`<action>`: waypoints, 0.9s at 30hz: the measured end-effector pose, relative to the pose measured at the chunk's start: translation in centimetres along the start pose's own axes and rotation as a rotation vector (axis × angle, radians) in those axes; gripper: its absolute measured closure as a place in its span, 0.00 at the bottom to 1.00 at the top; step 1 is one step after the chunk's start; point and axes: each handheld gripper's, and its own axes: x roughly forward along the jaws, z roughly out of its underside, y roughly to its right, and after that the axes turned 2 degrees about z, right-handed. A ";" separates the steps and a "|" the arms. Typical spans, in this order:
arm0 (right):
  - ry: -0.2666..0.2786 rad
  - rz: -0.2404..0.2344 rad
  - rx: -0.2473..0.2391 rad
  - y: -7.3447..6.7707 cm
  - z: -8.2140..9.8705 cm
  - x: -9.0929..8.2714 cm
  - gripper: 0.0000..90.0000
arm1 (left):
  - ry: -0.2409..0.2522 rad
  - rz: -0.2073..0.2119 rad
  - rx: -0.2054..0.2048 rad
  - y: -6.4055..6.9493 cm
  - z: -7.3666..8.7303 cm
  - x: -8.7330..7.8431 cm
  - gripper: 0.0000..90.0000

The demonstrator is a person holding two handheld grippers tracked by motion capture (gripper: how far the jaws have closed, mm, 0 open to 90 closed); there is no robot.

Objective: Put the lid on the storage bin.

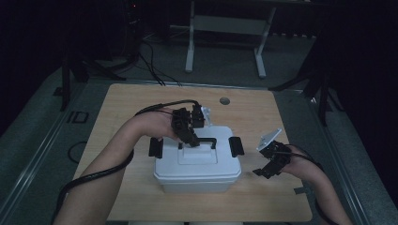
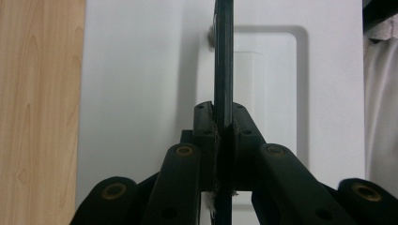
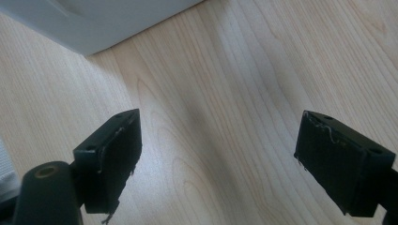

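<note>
Left tool (image 1: 190,136) pinches the box (image 1: 197,164) handle (image 2: 223,61) off-centre, right tool (image 1: 272,161) gapes idle over the table (image 1: 141,103), so any lift could tip the box sideways.

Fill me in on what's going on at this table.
A person works with a gripper in each hand at a wooden table. The left gripper has its jaws shut on the black handle on top of a white box, whose lid is on and whose side latches stick out. The right gripper waits beside the box, jaws open over bare wood, holding nothing.
</note>
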 end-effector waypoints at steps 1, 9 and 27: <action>-0.001 -0.001 0.001 0.0 0.0 0.0 0.16 | -0.002 0.001 -0.002 -0.1 0.0 0.2 0.93; -0.002 -0.005 0.002 0.0 0.1 0.3 0.16 | -0.018 0.019 -0.008 -0.5 0.4 1.9 0.93; 0.002 -0.008 0.003 -0.1 -0.1 0.4 0.16 | 0.049 -0.027 -0.073 -1.0 2.5 1.1 0.25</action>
